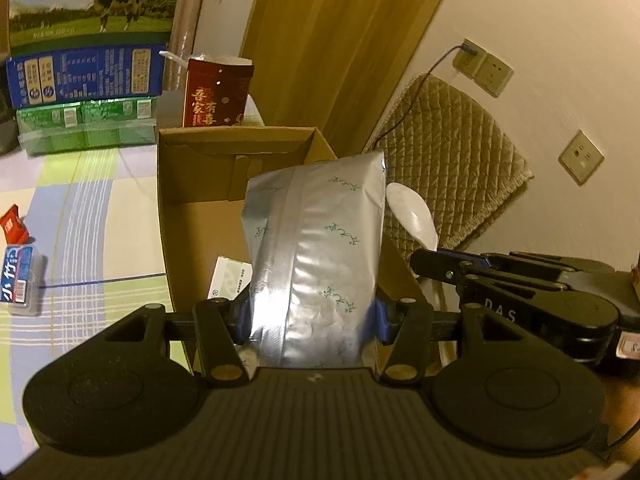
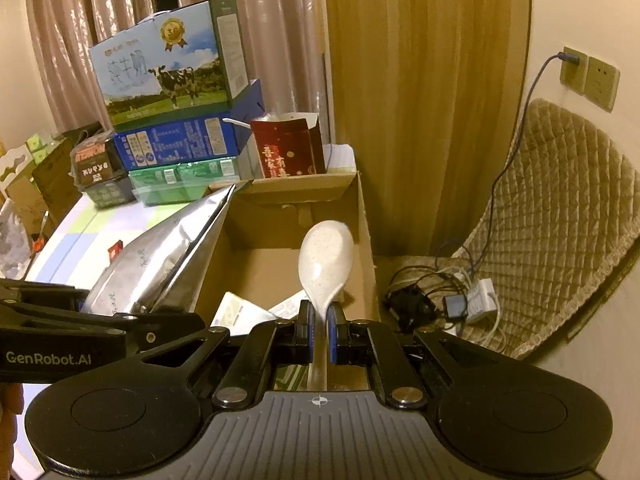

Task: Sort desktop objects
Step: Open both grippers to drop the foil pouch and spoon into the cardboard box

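Observation:
My left gripper [image 1: 310,320] is shut on a silver foil pouch [image 1: 316,256] with green marks, held upright over the open cardboard box [image 1: 188,216]. The pouch [image 2: 160,268] also shows at the left of the right wrist view. A white speckled spoon [image 2: 326,264] points bowl-up over the cardboard box [image 2: 366,236], and my right gripper [image 2: 320,330] is shut on its handle. From the left wrist view, the spoon [image 1: 412,216] and right gripper [image 1: 430,266] sit just right of the pouch. A small white packet [image 1: 230,276] lies on the box floor.
On the checked tablecloth [image 1: 80,216] lie a red packet [image 1: 14,228] and a blue-white pack [image 1: 20,280]. Stacked milk cartons [image 2: 176,92] and a dark red box [image 2: 288,148] stand behind. A quilted chair [image 2: 560,220] with cables and chargers [image 2: 452,300] is at the right.

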`<state>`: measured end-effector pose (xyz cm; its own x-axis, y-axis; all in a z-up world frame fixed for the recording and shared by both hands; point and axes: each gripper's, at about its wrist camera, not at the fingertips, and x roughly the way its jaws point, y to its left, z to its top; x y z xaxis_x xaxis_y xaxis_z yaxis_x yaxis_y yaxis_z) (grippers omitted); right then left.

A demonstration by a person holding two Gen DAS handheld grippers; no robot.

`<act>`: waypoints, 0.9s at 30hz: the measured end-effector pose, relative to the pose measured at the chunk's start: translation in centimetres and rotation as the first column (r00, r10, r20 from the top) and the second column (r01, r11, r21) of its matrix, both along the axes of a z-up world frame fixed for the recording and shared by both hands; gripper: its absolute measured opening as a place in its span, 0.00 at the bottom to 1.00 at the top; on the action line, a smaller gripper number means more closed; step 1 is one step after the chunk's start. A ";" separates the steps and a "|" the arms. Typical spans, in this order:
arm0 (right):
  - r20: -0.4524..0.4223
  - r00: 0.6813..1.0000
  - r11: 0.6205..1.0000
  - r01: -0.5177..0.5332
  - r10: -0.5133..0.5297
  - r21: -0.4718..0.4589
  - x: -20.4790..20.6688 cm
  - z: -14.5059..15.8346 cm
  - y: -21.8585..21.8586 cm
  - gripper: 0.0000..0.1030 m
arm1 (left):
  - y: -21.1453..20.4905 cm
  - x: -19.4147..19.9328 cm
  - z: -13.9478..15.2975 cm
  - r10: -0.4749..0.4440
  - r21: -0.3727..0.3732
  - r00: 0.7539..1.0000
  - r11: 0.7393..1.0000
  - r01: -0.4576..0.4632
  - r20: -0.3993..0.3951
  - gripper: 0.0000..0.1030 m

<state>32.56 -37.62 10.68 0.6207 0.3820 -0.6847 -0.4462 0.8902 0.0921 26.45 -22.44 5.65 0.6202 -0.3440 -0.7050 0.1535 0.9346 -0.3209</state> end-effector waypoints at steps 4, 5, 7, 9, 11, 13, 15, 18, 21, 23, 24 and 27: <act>-0.006 1.000 1.000 0.007 -0.007 -0.001 1.1 -0.3 0.3 0.04 | 0.4 0.9 -0.8 0.021 -0.026 1.000 0.999 -0.021 -0.023 0.48; -0.007 1.000 1.000 0.008 -0.008 -0.002 1.3 -0.4 0.3 0.04 | 0.5 1.1 -1.0 0.026 -0.030 0.999 0.999 -0.027 -0.028 0.48; -0.009 1.000 1.000 0.009 -0.009 -0.006 1.8 -0.5 0.5 0.04 | 0.8 1.5 -1.4 0.038 -0.042 0.999 0.998 -0.040 -0.039 0.48; -0.012 1.000 1.000 0.010 -0.010 -0.008 2.1 -0.7 0.7 0.04 | 1.0 1.8 -1.8 0.050 -0.052 0.998 0.997 -0.052 -0.049 0.48; -0.016 1.000 1.000 0.009 -0.009 -0.011 2.4 -0.9 0.8 0.04 | 1.1 2.1 -2.1 0.060 -0.063 0.997 0.996 -0.063 -0.056 0.48; -0.022 1.000 1.000 0.007 -0.008 -0.012 2.6 -1.1 1.0 0.04 | 1.2 2.3 -2.3 0.068 -0.066 0.996 0.995 -0.072 -0.059 0.48; -0.024 1.000 1.000 0.007 -0.007 -0.014 2.8 -1.3 1.3 0.04 | 1.3 2.6 -2.5 0.076 -0.067 0.995 0.995 -0.080 -0.063 0.50; -0.027 1.000 1.000 0.004 -0.005 -0.016 3.1 -1.5 1.6 0.04 | 1.5 2.8 -3.0 0.096 -0.072 0.993 0.992 -0.101 -0.075 0.52; -0.031 1.000 1.000 0.000 0.000 -0.018 3.2 -1.6 1.9 0.04 | 1.9 2.6 -3.1 0.110 -0.063 0.992 0.992 -0.114 -0.061 0.50; -0.033 0.999 1.000 -0.003 0.002 -0.020 3.3 -1.7 2.1 0.04 | 2.2 2.4 -3.0 0.113 -0.061 0.992 0.991 -0.117 -0.056 0.50; -0.034 0.999 1.000 -0.004 0.003 -0.020 3.3 -1.8 2.2 0.04 | 2.2 2.4 -2.9 0.118 -0.057 0.992 0.991 -0.120 -0.051 0.50; -0.038 0.999 1.000 -0.008 0.007 -0.020 3.2 -1.9 2.4 0.04 | 2.7 2.2 -2.7 0.124 -0.056 0.991 0.990 -0.126 -0.044 0.50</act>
